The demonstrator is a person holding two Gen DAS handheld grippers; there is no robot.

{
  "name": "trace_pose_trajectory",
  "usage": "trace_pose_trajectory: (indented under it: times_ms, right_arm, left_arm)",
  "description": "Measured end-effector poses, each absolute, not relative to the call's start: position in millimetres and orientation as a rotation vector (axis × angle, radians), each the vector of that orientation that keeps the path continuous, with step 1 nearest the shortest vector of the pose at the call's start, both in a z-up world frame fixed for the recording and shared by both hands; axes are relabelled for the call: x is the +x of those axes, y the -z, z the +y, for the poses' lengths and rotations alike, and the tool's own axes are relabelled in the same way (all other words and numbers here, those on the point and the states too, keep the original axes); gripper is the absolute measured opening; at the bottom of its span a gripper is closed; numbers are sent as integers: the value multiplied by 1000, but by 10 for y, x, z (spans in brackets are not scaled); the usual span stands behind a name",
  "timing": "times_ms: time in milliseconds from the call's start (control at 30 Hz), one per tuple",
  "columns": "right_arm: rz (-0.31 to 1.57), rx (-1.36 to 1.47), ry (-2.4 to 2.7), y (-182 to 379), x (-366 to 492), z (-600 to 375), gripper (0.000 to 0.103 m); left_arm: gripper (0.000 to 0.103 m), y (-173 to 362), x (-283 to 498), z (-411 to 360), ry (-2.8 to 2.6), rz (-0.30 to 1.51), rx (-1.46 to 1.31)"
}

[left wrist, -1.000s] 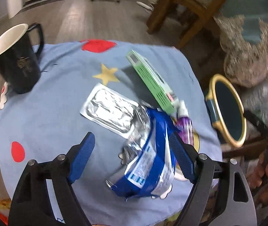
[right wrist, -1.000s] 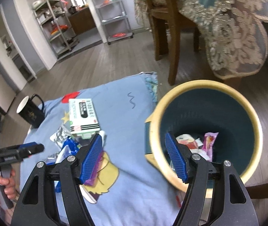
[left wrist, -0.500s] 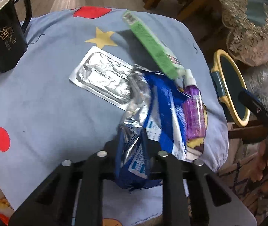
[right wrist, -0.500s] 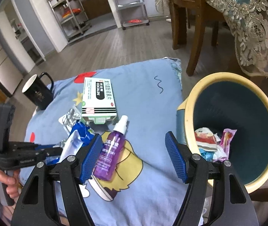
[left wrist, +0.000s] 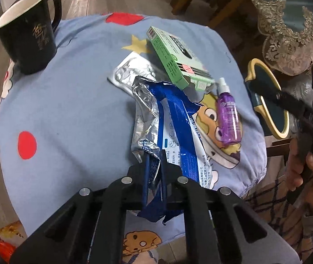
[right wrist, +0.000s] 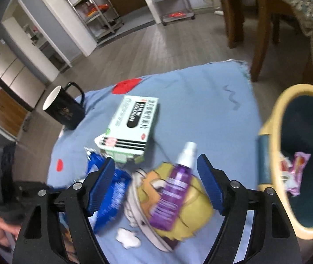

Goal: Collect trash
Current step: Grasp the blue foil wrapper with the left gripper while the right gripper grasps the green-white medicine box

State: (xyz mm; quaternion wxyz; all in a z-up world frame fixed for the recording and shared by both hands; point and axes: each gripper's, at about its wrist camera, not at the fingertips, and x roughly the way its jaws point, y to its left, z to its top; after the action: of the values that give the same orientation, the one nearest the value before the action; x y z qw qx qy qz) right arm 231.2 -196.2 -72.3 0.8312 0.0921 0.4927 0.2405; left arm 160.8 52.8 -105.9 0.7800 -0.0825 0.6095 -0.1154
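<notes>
Broadly, your desk under its blue cartoon cloth was the biggest thing in play, with the yellow-rimmed trash bin standing just off its right edge, a few wrappers already at the bottom. On the cloth sat the black mug toward the far left corner, the green box near the middle, a flat silver foil pack tucked partly under it, and the purple spray bottle by the right edge.

Your left hand-held gripper had clamped tight on the near end of the blue and silver wrapper, whose far end lay against the foil pack and box. I judged a straight lift first, then a swing rightward over the bottle to the bin, would keep the trailing foil from dragging neighbours.

Your right hand-held gripper was spreading wider, jaws apart either side of the bottle, pressing on nothing. Open cloth lay along the left and near edges; the right edge was crowded.
</notes>
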Motion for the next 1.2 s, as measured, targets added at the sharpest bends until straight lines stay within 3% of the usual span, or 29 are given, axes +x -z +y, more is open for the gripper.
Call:
trace_pose_trajectory:
  times_ms: [400, 633, 700, 767, 933, 1000, 1067, 1100, 1133, 1167, 1200]
  right_arm:
    - [1113, 120, -505, 940, 2714, -1101, 87]
    - [1163, 71, -457, 1197, 2782, -979, 87]
    - [1164, 77, -466, 1228, 2767, -995, 76]
    - [1160, 96, -475, 1222, 2755, -1026, 75]
    - [1103, 140, -503, 1059, 2694, -1164, 72]
    - [1078, 152, -509, 966, 2666, -1223, 70]
    - [1052, 167, -510, 857, 2625, -1333, 67]
    - [1042, 173, -508, 809, 2615, -1372, 45]
    - [1037, 178, -507, 762, 2605, -1422, 34]
    - [1036, 184, -498, 710, 2586, -1502, 27]
    - [1024, 190, -498, 669, 2569, -1562, 27]
  left_arm:
    - [9, 1232, 1630, 535, 253, 1347, -199]
    - [17, 1328, 1705, 540, 235, 1360, -212]
    - [30, 1357, 1738, 550, 219, 1360, -222]
    - [37, 1388, 1765, 574, 201, 1361, -234]
    - [38, 1446, 1798, 633, 201, 1354, -299]
    - [25, 1446, 1821, 637, 224, 1344, -306]
    - [22, 1412, 1827, 611, 225, 1335, -280]
    - [20, 1405, 1806, 611, 226, 1331, -272]
    - [19, 1382, 1804, 613, 228, 1321, -277]
    - [18, 1365, 1798, 620, 227, 1310, -280]
    - [17, 1325, 1796, 620, 223, 1296, -278]
